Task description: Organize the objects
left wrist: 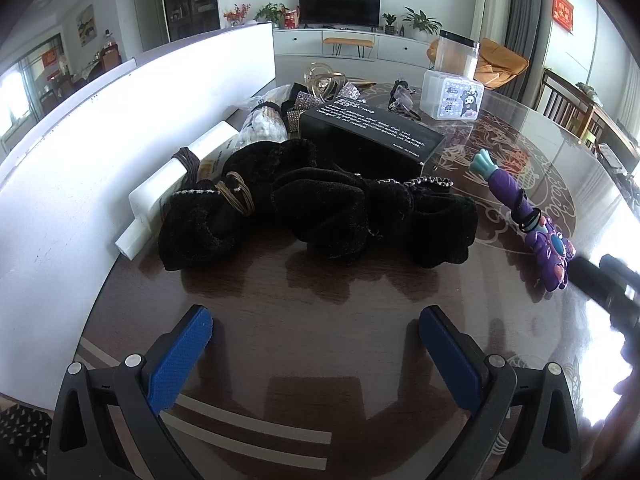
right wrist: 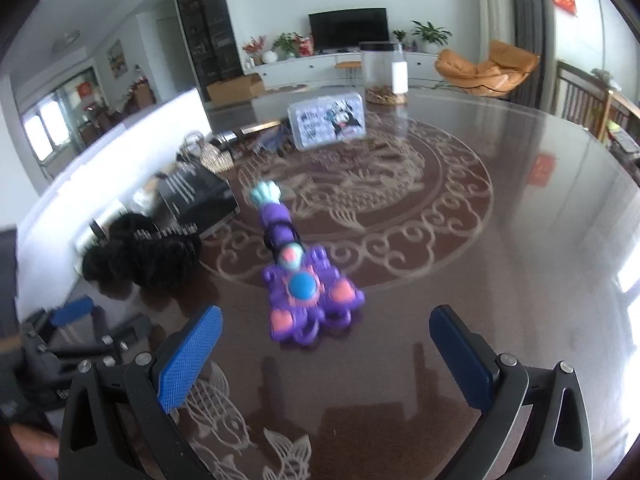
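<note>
Table (left wrist: 320, 300): big, round, dark and shiny, with pale swirls drawn on it.
White board (left wrist: 100, 128): stands along the table's left side.
Black fuzzy hair bands (left wrist: 320, 208): a soft heap, just in front of the black box.
Black box (left wrist: 372, 140): has white words on top, behind the heap.
Clear box (left wrist: 452, 96): has a cartoon sticker, far back on the table.
Purple toy (right wrist: 296, 264): lies flat on the table, right of the heap, with thin black bands around its handle.
Left gripper (left wrist: 316, 340): blue fingers spread wide, holding nothing, facing the heap.
Right gripper (right wrist: 326, 340): fingers spread wide, holding nothing, the toy just ahead of them.
</note>
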Available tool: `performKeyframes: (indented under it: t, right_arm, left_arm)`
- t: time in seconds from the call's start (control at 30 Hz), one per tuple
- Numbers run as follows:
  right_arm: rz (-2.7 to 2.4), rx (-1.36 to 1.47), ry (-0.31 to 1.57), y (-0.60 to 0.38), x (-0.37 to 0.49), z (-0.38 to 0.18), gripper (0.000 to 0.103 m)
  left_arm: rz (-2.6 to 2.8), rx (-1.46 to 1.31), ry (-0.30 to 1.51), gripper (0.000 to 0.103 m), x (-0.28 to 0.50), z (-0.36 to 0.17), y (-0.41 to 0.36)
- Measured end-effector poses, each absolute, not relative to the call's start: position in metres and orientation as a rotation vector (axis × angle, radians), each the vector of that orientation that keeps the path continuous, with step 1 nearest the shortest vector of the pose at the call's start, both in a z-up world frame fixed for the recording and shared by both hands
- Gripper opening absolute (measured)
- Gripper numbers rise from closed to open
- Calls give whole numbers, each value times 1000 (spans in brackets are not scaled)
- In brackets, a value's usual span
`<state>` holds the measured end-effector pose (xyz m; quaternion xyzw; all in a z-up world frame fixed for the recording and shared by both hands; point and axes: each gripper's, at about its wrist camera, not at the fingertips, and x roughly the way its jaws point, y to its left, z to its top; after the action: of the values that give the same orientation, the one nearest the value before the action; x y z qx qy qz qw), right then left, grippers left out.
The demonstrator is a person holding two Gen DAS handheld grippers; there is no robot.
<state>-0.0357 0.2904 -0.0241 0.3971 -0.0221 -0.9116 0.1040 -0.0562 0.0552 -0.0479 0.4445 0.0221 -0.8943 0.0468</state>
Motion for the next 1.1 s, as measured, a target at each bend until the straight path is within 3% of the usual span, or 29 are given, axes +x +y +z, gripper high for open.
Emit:
performKeyframes:
  t: [0.3,0.37,0.63,0.83,1.1]
  right_arm:
    - [-2440,1263,345,246,-106,-36,103]
    - [-2411,1289,354,244,-112,-45,96]
    - [-2504,1264,258,260,-101,-49,95]
    - [-2514,1277,245,263,-102,-50,97]
    - [-2501,1278,250,263,-101,-50,100]
  left_arm:
    - [-2643,1349,208,103,-57,-45,28]
    - [-2657,1353,283,103,-55,-43,23]
    - [-2691,1364,514,103,-84,-15,29]
    - [-2560,1404,236,103,-125,-27,52]
    - [-2625,1514,130,103,-70,-19,18]
